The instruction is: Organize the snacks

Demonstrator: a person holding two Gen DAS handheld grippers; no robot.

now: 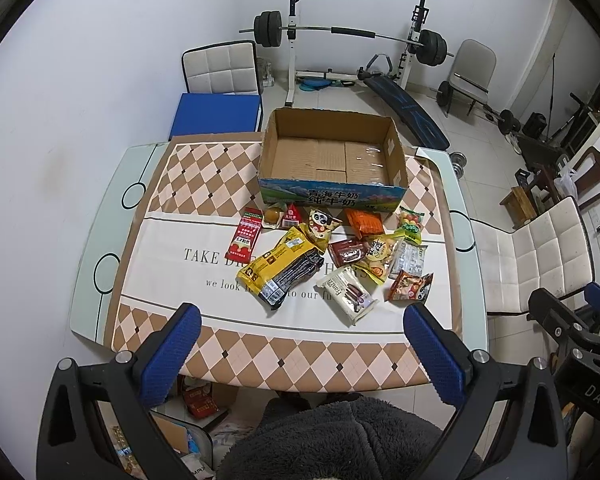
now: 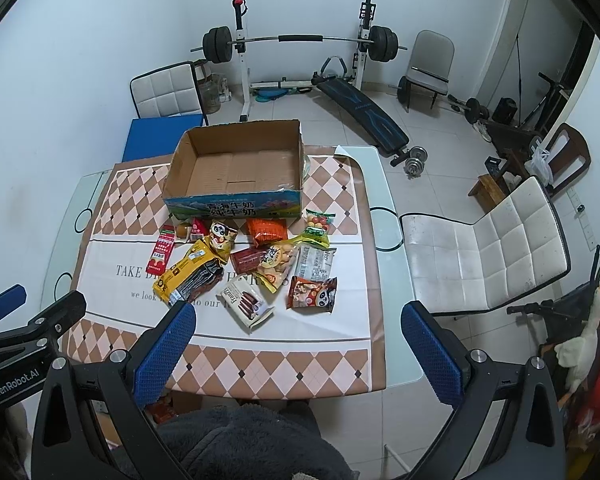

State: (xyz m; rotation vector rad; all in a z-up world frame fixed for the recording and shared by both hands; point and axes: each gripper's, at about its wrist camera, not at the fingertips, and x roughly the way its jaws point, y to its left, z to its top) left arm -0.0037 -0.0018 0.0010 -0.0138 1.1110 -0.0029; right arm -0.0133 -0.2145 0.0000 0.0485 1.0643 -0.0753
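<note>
An empty open cardboard box (image 1: 332, 160) (image 2: 236, 168) stands at the far side of the table. Several snack packets lie in a loose pile in front of it: a red sachet (image 1: 246, 238), a yellow-black bag (image 1: 280, 268) (image 2: 192, 272), an orange packet (image 1: 364, 222) (image 2: 267, 230), a white Franzzi packet (image 1: 350, 294) (image 2: 246, 306), a panda packet (image 1: 410, 286) (image 2: 312, 294). My left gripper (image 1: 302, 326) is open and empty, above the table's near edge. My right gripper (image 2: 298, 324) is open and empty, near the front right of the pile.
The table (image 1: 100, 240) has a checked cloth and glass rims. White chairs stand behind (image 1: 220, 68) and to the right (image 2: 488, 248). A barbell rack (image 1: 340, 36), a sit-up bench (image 2: 360, 108) and dumbbells (image 2: 416, 162) fill the room beyond. Boxes (image 1: 198, 398) lie under the table.
</note>
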